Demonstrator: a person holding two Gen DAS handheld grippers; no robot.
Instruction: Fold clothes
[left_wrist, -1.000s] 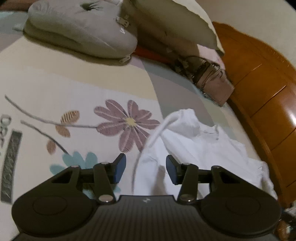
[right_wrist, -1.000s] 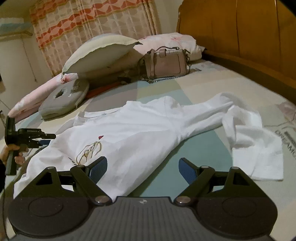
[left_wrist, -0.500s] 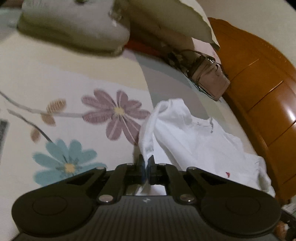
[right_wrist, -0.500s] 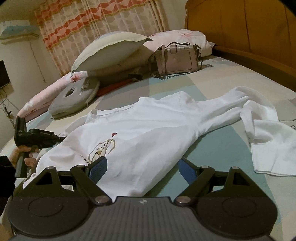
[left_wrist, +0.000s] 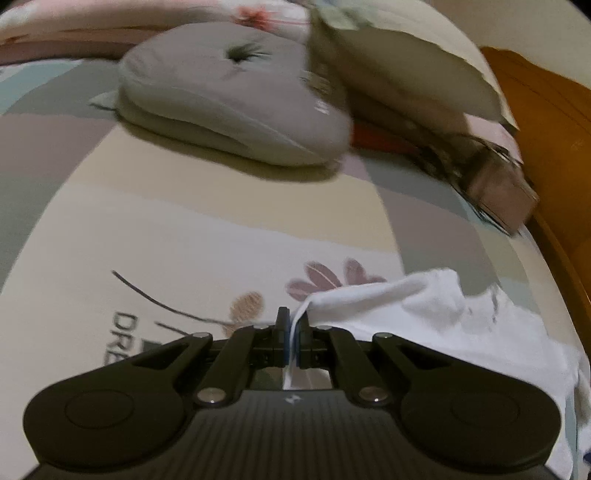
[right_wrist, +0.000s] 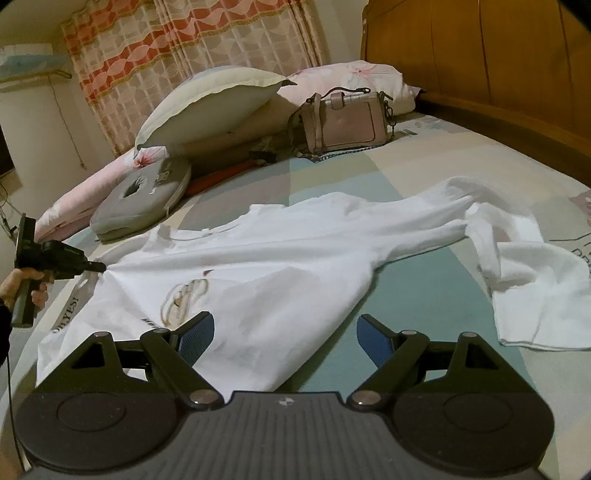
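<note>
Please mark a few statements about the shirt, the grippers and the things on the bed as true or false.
1. The left gripper is shut on the white T-shirt. True.
2. The right gripper grips the shirt's hem. False: its fingers stand apart, holding nothing.
3. A pink handbag stands on the bed near the headboard. True.
4. The T-shirt is neatly folded. False: it lies spread out, one end bunched.
5. The grey cushion lies on the T-shirt. False: it lies apart, beside the pillows.

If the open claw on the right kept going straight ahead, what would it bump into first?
Probably the white shirt. The right gripper points down over the shirt's near edge, jaws open and empty. Depth is hard to judge, so it might meet the bed sheet beside it instead.
</note>
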